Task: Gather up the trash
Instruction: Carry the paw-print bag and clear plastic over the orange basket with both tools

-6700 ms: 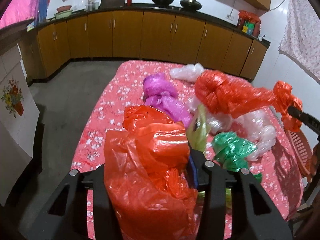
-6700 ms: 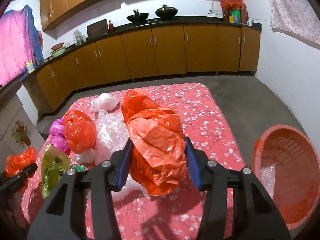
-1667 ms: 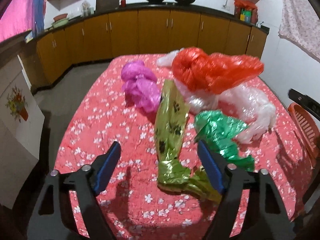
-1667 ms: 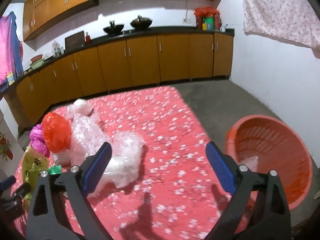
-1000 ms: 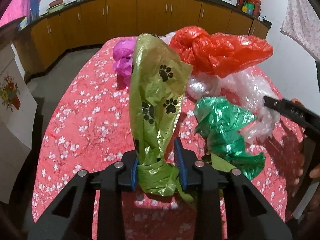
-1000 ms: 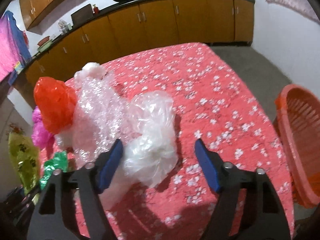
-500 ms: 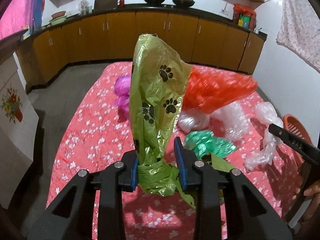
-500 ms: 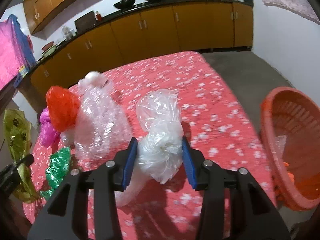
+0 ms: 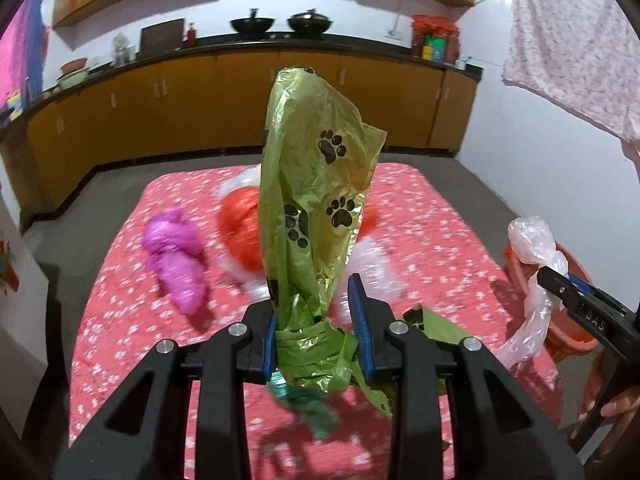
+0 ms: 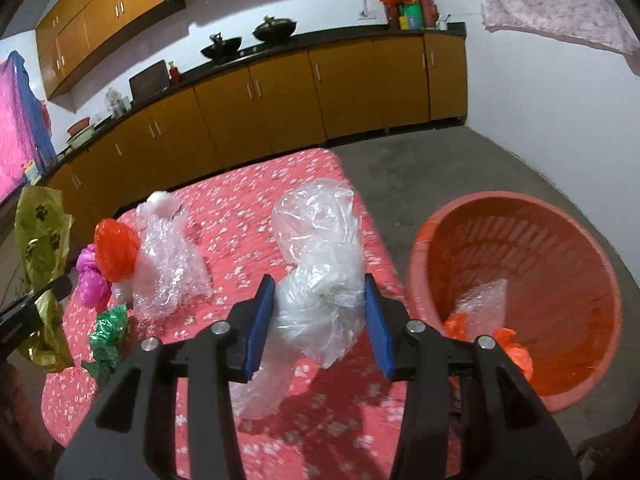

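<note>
Both bags are lifted now — my left gripper [image 9: 316, 334] clamps the green paw-print bag [image 9: 316, 200], my right gripper [image 10: 320, 316] the clear bag [image 10: 320, 260]. Its loose tail may perhaps catch the basket [image 10: 560, 216] rim — the view is blurred.

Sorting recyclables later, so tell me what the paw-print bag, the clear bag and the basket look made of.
Paw-print bag: thin plastic film, olive-green, glossy; it crinkles and lets light through.
Clear bag: thin transparent plastic film, wrinkled, with shiny highlights; knotted in the middle.
Basket: apparently rigid moulded plastic, orange-red, smooth with a slight sheen; its wall has slots.
</note>
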Demonstrator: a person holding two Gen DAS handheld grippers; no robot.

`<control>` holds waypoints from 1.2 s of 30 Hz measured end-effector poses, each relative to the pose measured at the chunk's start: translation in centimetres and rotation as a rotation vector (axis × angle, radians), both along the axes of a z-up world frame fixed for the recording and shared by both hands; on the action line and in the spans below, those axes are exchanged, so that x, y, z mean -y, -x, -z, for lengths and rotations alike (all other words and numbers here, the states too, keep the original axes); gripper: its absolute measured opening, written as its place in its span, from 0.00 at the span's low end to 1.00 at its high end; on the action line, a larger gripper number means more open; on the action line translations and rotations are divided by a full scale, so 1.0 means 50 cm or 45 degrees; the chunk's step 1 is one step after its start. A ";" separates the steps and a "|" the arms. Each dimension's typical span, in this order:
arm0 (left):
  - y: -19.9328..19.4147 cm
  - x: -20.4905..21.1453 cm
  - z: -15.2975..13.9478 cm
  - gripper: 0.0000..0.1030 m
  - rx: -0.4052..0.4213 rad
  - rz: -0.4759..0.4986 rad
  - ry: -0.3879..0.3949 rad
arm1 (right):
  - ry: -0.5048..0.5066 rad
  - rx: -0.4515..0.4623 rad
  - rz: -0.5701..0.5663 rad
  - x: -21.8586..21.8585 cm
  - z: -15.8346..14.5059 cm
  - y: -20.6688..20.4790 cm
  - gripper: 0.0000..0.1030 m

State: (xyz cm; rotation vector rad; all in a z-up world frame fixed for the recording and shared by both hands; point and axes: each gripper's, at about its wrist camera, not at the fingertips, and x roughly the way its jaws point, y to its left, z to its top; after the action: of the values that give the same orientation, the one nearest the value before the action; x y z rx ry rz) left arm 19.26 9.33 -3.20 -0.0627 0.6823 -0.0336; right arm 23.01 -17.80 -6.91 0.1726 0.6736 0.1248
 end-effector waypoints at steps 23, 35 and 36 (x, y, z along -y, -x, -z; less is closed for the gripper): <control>-0.091 0.263 -0.014 0.30 0.024 0.351 0.062 | 0.015 0.086 0.340 0.246 -0.022 0.069 0.42; -0.130 0.406 0.004 0.30 -0.008 0.531 0.107 | 0.043 0.100 0.462 0.332 -0.008 0.071 0.42; -0.132 0.415 0.005 0.30 -0.010 0.545 0.109 | 0.046 0.101 0.468 0.336 -0.008 0.071 0.42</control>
State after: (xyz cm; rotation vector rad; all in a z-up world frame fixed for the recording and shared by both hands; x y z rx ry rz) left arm 25.85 -11.41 -3.47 0.0018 0.6921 -0.4739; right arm 19.47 -34.61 -6.53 0.2520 0.5548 -0.2317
